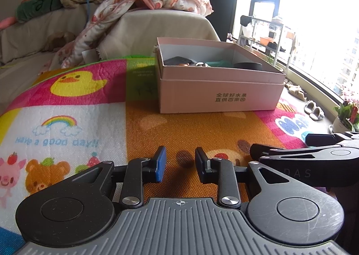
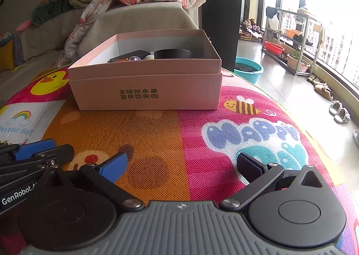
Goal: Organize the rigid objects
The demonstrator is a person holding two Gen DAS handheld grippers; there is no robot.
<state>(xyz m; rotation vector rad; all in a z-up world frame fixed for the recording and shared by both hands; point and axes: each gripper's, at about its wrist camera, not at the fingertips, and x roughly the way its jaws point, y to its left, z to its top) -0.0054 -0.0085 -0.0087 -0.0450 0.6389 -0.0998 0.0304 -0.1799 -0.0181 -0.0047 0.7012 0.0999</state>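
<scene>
Left claw (image 1: 180, 163) angled downward, jaws a narrow gap apart with nothing between them, right claw (image 2: 181, 165) just beside it, also angled downward, jaws spread wide and empty, neither touching anything.

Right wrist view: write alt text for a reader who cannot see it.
An open pink cardboard box with green print sits on a colourful cartoon play mat, holding a black round container and other small items. In the foreground the right gripper stands wide open and empty above the mat, with part of the left gripper at the left edge.
</scene>
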